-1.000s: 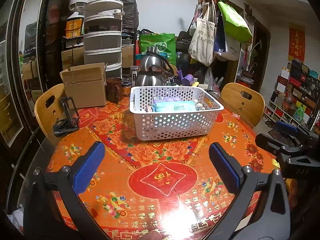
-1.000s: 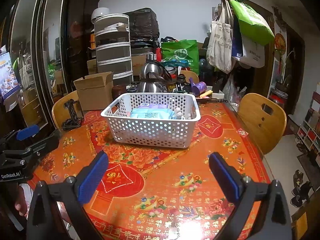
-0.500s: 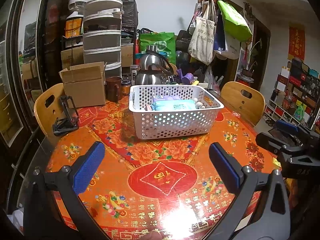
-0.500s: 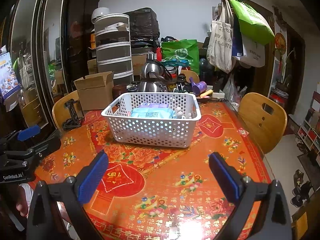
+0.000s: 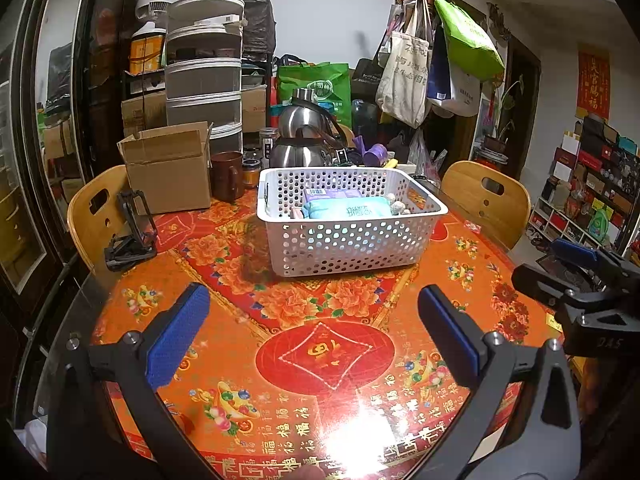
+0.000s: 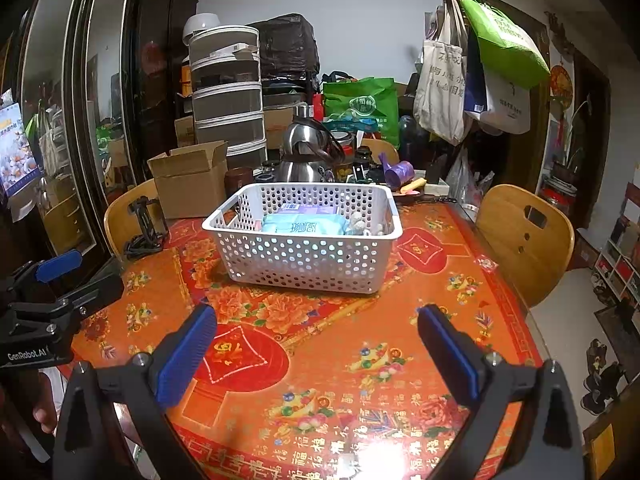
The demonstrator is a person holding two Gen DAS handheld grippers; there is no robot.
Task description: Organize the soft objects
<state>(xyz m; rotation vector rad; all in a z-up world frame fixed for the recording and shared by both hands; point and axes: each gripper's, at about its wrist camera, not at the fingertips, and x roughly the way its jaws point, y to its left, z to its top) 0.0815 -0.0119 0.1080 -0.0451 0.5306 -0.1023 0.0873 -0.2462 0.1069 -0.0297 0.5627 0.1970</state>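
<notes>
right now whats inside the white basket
The white basket holds a light blue soft pack on top, a purple pack behind it, and small pale items at the right end. Whatever lies beneath the packs is covered.

One basket (image 5: pixel 352 240), two chairs (image 5: pixel 486 200), one kettle (image 5: pixel 304 140).

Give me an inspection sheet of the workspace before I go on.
Surface: round table, red-orange patterned cover, glare at the near edge.
Job's things: white perforated basket holds a light blue soft pack, a purple pack and small pale items.
Clutter: cardboard box, steel kettle, brown mug, jars, black folding stand.
Grippers: left gripper open, empty; right gripper open, empty.
Cables: nothing seen.
Surroundings: two wooden chairs, coat rack with bags, stacked drawers, dark cabinet.
</notes>
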